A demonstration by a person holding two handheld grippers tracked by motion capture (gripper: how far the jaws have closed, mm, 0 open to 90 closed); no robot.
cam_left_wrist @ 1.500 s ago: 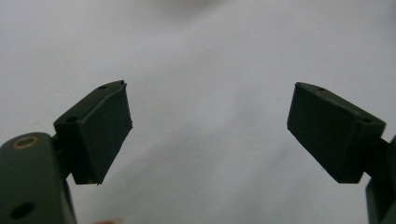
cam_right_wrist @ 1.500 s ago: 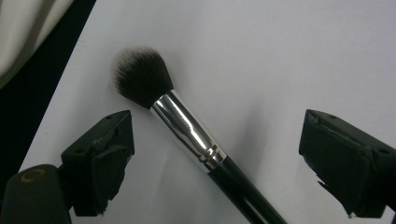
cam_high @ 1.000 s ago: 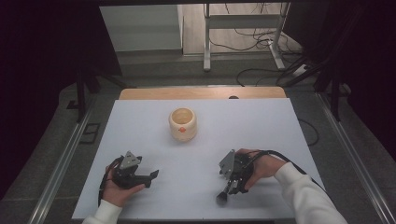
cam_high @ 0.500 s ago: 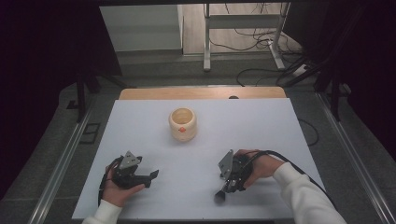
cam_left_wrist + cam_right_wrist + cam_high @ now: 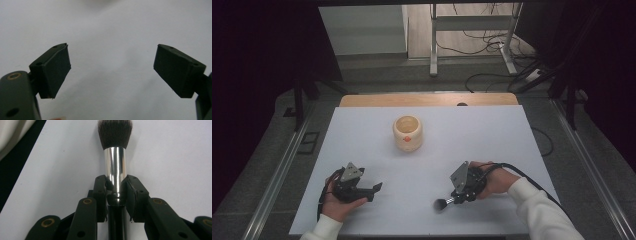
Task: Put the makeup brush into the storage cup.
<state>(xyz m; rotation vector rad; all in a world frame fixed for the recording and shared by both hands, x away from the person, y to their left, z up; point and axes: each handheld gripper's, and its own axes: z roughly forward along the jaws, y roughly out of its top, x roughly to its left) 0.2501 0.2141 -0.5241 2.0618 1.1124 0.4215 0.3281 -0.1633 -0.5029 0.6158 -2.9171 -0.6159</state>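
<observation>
Chrome-ferruled brush [image 5: 114,167] clamped in just-closed right gripper [image 5: 116,191], left gripper [image 5: 111,72] released, empty; next: lift toward far wooden cup [image 5: 407,133].

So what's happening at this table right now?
A person sits at a white table with a gripper in each hand. The right gripper has just been closing and now clamps a makeup brush at its silver ferrule, the bristles pointing toward the table's near edge in the high view. The left gripper rests open over bare table, holding nothing. A small wooden cup stands apart, farther back near the middle.
</observation>
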